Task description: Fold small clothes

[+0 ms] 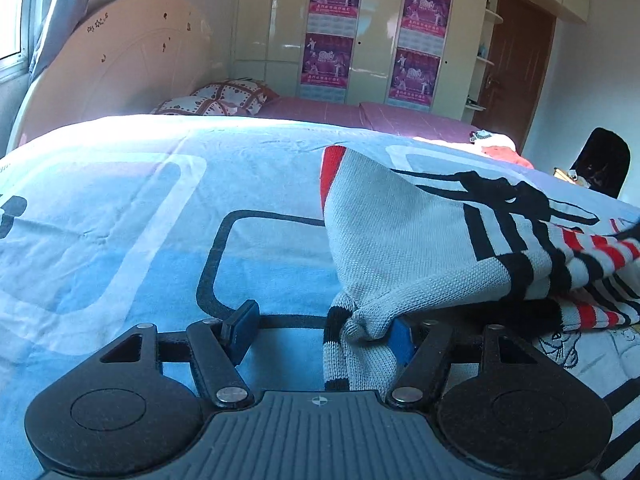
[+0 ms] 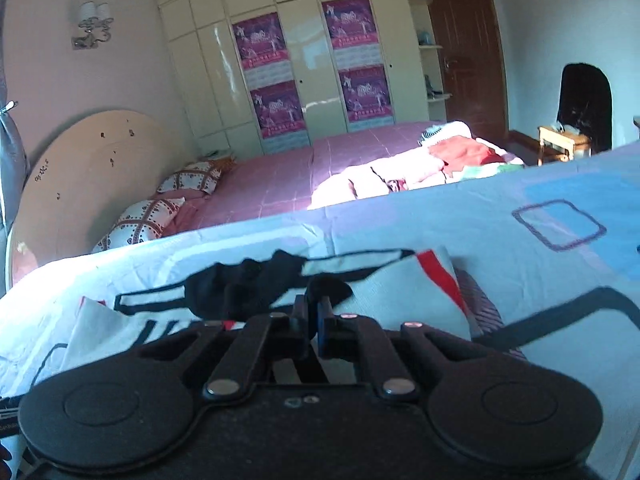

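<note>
Here the sweater (image 1: 404, 236) lies on the bed (image 1: 140, 200); left tongs (image 1: 324, 334) gape, its cuff snagged on one finger, right tongs (image 2: 314, 326) pinch its edge. Lifting may drag and unfold it.

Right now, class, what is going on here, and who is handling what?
A person with a gripper in each hand is folding a small grey knit sweater with black and red stripes on a blue patterned bedspread. The left gripper stands wide open, a bunched corner of the sweater lying against one finger. The right gripper is shut on a dark edge of the sweater, lifting it. The fold looks underway, not finished.
</note>
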Demonstrator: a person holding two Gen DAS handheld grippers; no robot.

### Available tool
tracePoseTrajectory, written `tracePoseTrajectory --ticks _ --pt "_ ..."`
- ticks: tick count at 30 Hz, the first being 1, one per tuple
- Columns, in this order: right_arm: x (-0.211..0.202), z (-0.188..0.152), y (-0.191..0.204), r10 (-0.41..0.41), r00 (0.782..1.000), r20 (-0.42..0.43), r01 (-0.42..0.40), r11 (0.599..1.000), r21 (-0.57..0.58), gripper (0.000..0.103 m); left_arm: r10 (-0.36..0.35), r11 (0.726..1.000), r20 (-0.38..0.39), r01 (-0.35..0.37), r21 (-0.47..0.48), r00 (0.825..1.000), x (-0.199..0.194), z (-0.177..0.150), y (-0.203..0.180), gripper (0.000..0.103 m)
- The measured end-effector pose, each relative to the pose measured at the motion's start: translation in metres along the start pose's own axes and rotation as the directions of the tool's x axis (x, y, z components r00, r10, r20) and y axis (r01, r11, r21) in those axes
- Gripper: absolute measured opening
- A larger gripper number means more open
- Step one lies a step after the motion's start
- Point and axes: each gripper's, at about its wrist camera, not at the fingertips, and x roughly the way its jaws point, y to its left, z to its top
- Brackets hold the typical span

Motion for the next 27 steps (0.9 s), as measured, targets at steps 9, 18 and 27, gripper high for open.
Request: tracePoseTrajectory --ticks 9,18,27 --pt "0.012 -0.028 -0.01 0.064 0.992 -0.105 -0.056 0.995 0.077 0.024 -0.022 1.0 -0.003 0.022 -0.01 1.0 -0.01 -0.001 0.008 0.067" --pt "-0.018 -0.03 -0.011 0.12 0.993 -0.023 -0.114 0.978 0.176 0.019 -0.055 0.997 0.13 0.062 -0.048 0.99 -0.053 0.009 0.011 0.067" --pt "0.016 -0.048 0.017 0.025 0.99 -0.142 -0.029 0.999 -0.023 0.016 -0.125 0.989 -0.042 0.128 0.075 0.991 0.006 0.017 -0.049 0.067"
